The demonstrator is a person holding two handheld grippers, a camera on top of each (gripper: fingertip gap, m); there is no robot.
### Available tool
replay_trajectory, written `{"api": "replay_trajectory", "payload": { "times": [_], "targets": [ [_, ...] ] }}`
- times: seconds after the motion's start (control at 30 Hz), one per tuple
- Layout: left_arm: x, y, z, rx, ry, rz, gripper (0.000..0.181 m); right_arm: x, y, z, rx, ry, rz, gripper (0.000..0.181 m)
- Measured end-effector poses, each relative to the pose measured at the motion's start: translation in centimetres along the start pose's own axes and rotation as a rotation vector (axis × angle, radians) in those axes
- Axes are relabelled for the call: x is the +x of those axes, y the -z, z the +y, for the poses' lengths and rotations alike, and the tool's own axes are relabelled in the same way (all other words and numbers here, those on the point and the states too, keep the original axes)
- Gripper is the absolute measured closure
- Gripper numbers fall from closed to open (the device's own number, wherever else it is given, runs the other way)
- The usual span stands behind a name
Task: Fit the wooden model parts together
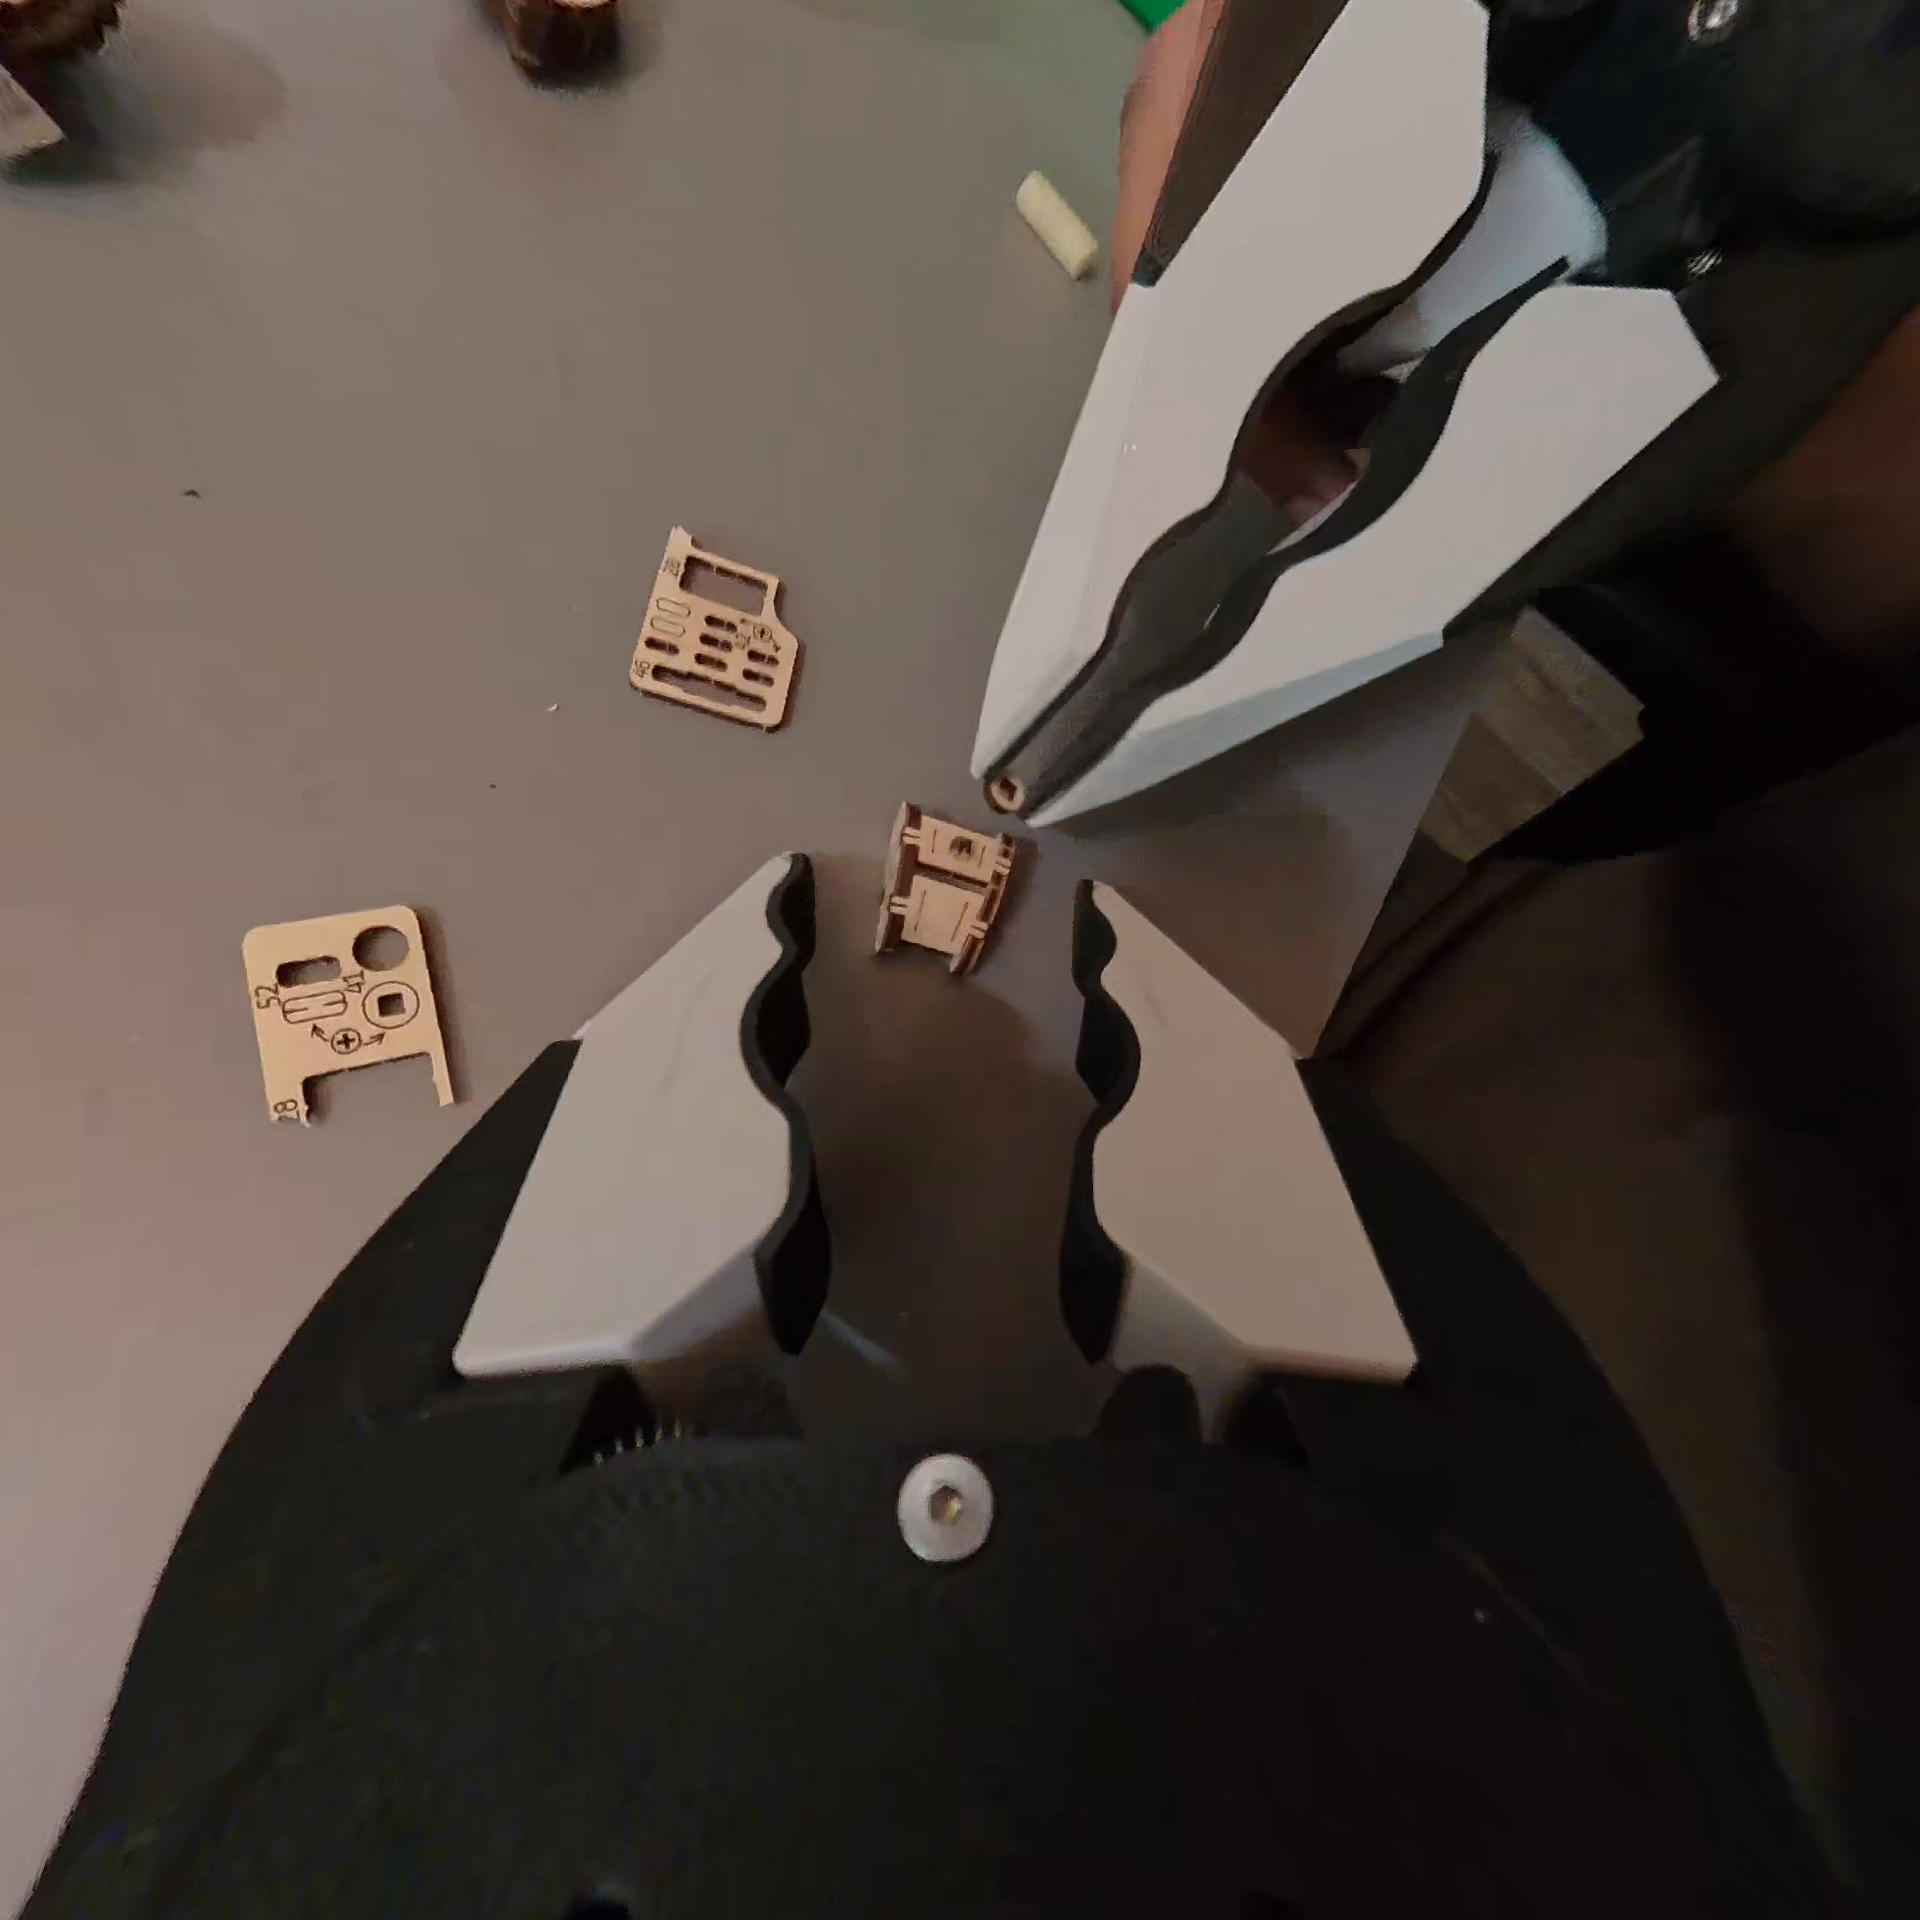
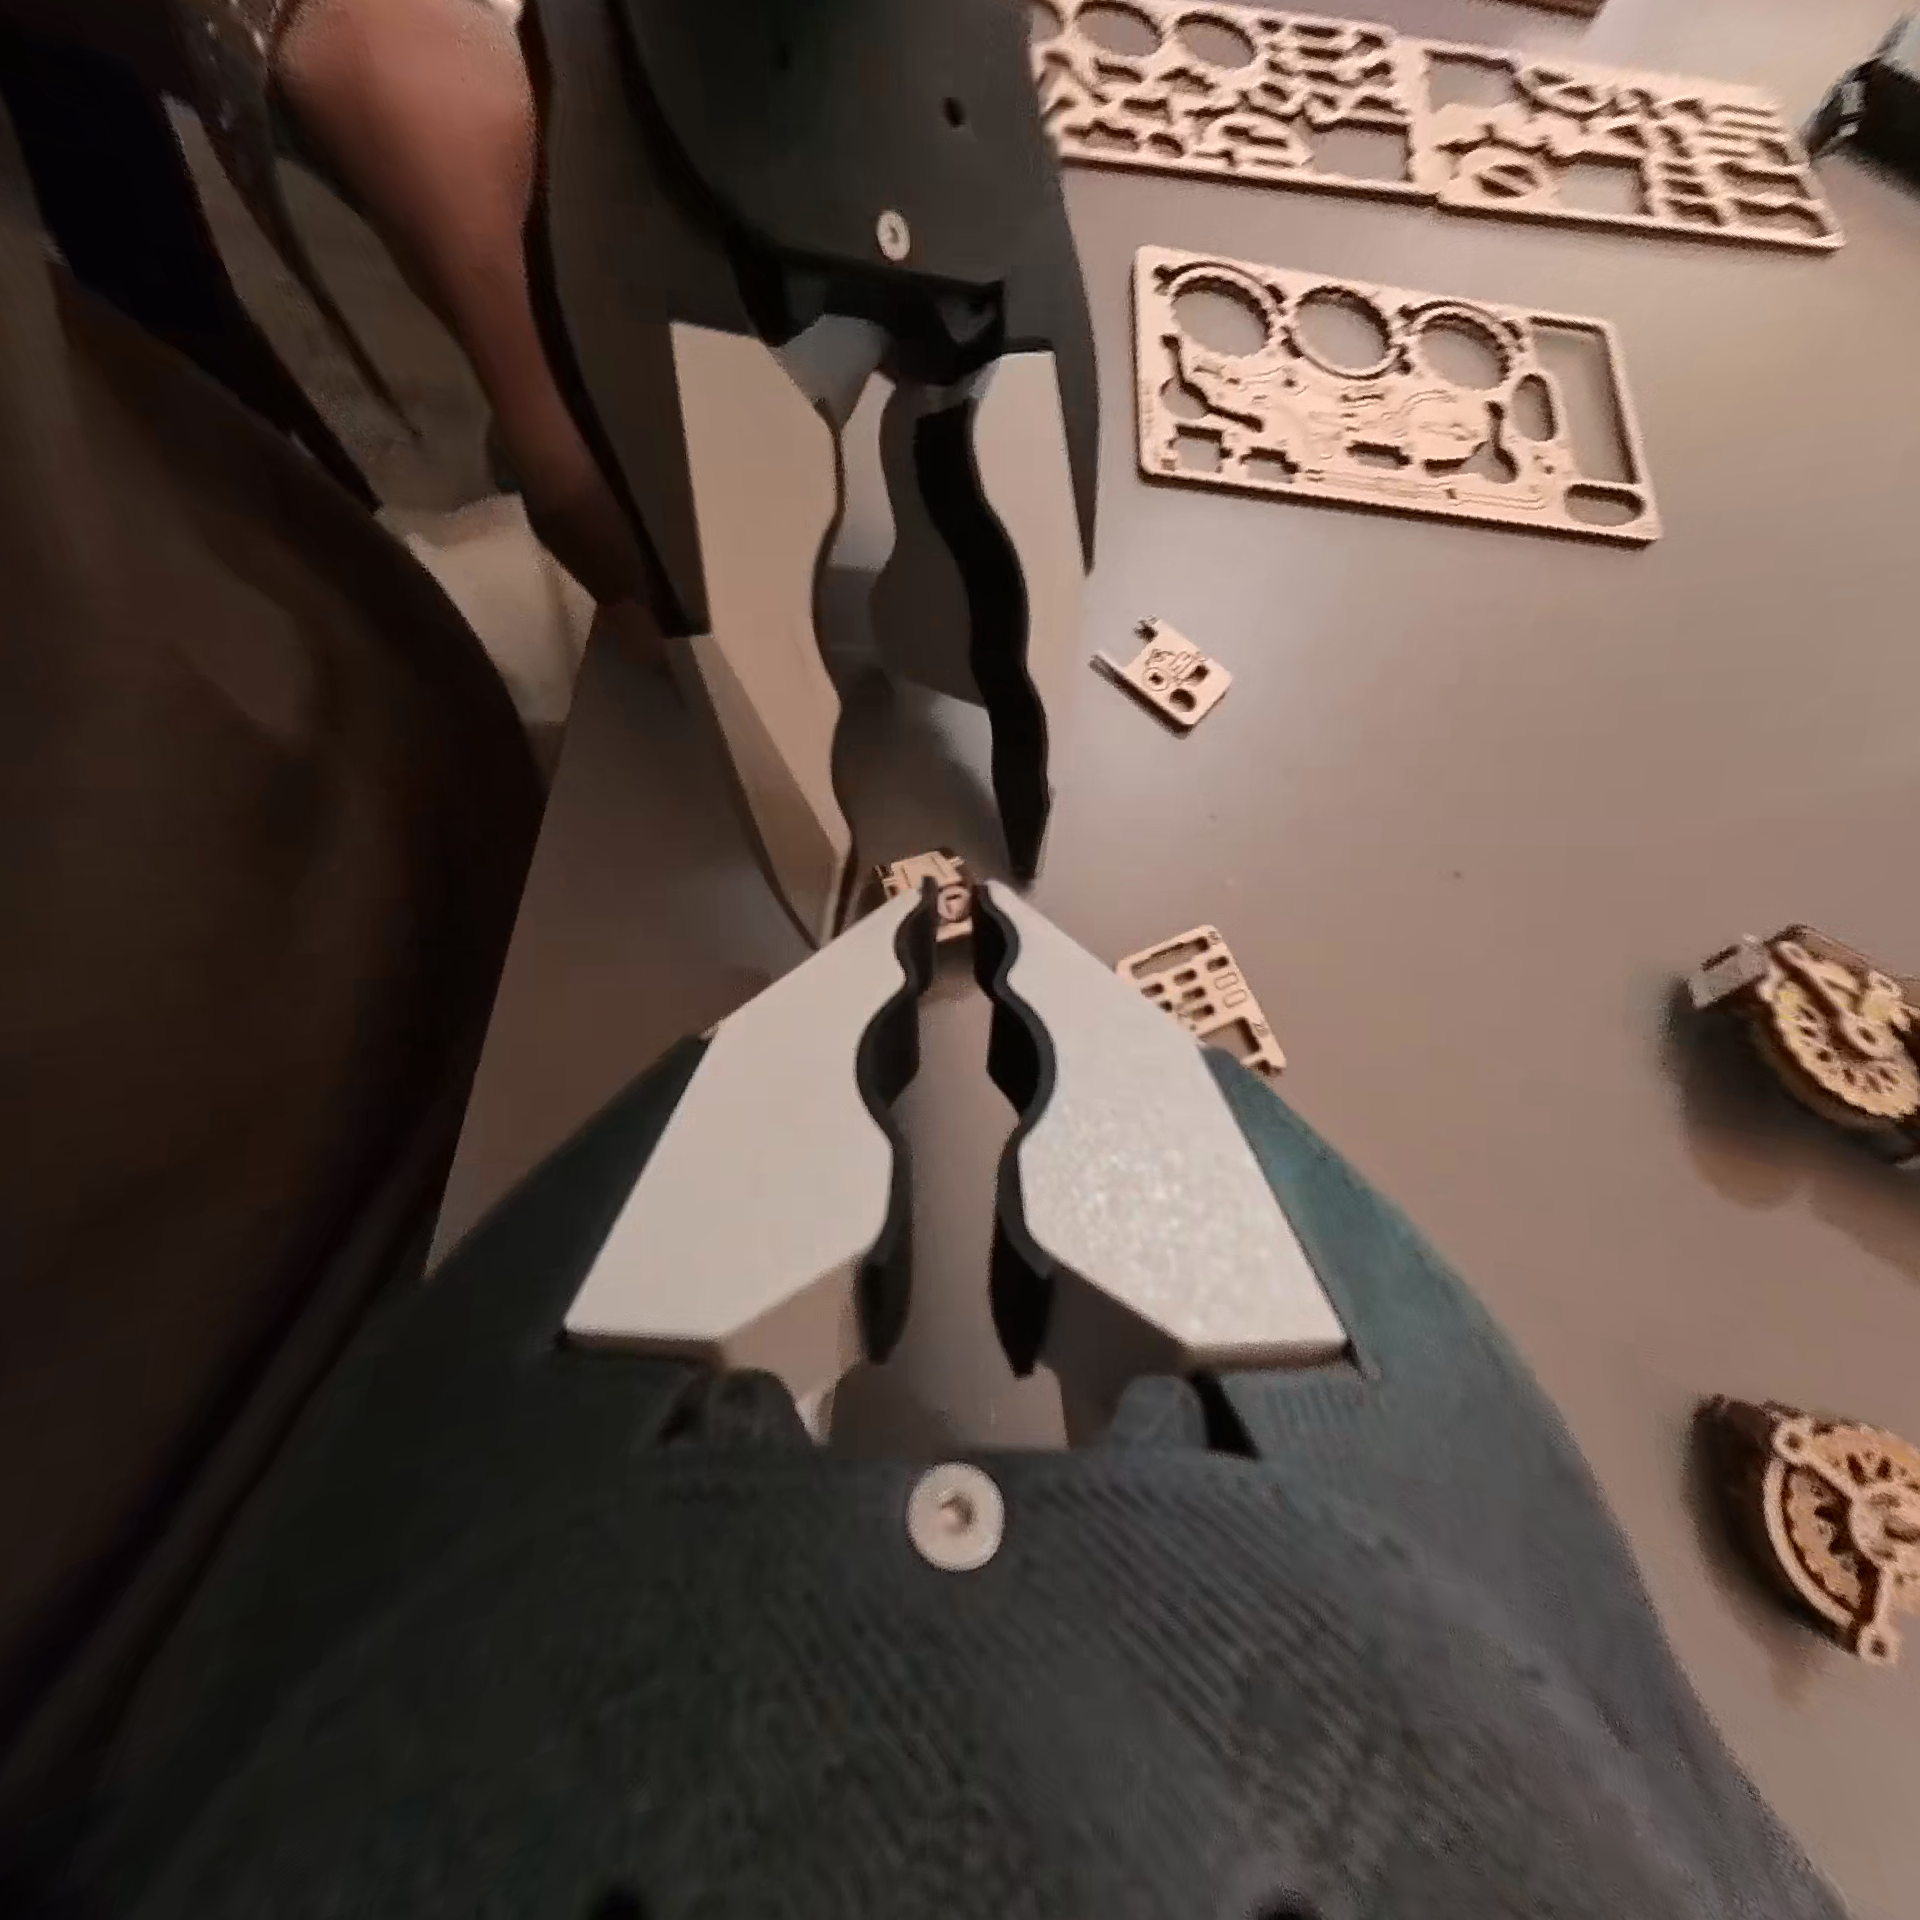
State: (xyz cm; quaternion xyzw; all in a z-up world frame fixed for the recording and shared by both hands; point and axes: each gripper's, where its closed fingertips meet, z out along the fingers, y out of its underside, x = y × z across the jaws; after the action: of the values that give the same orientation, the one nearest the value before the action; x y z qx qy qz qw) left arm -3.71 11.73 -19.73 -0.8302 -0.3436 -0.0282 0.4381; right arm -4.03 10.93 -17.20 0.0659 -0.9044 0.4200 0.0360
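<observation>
A small wooden block assembly rests on the grey table. My left gripper is open, one fingertip on each side of the block, not touching it. My right gripper comes in from the upper right and is shut on a small wooden peg, held just above the block's far end. In the right wrist view my right gripper pinches the peg over the block, with the open left gripper opposite. Two flat wooden plates lie near: a slotted one and one with holes.
Laser-cut wooden sheets lie at the back right. Two dark gear assemblies sit at the right. A small white cylinder lies beyond. The table edge runs close by the grippers. The tips of both grippers are at nearly the same place.
</observation>
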Motion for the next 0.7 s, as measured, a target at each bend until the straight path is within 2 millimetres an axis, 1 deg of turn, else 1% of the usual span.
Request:
{"api": "replay_trajectory", "payload": {
  "times": [0.17,0.27,0.37,0.47,0.57,0.7],
  "targets": [
    [-0.33,-0.24,0.27,-0.029,-0.089,-0.088,0.141,-0.14,-0.42,-0.04,-0.050,0.052,-0.054,0.177],
    [-0.15,-0.30,0.35,-0.034,-0.097,-0.079,0.146,-0.34,-0.52,0.05,-0.081,0.070,-0.076,0.177],
    [-0.09,-0.28,0.27,-0.029,-0.064,-0.043,0.148,-0.24,-0.69,0.53,-0.134,0.078,-0.072,0.177],
    [-0.03,-0.29,0.20,-0.027,-0.041,-0.013,0.151,-0.41,-0.71,0.53,-0.155,0.077,-0.084,0.177],
    [-0.08,-0.51,0.06,-0.034,-0.064,-0.021,0.160,-0.38,-0.78,0.45,-0.164,0.091,-0.086,0.176],
    [0.10,-0.77,0.12,-0.049,-0.103,-0.030,0.160,-0.26,-0.96,0.80,-0.193,0.106,-0.099,0.176]
  ]
}}
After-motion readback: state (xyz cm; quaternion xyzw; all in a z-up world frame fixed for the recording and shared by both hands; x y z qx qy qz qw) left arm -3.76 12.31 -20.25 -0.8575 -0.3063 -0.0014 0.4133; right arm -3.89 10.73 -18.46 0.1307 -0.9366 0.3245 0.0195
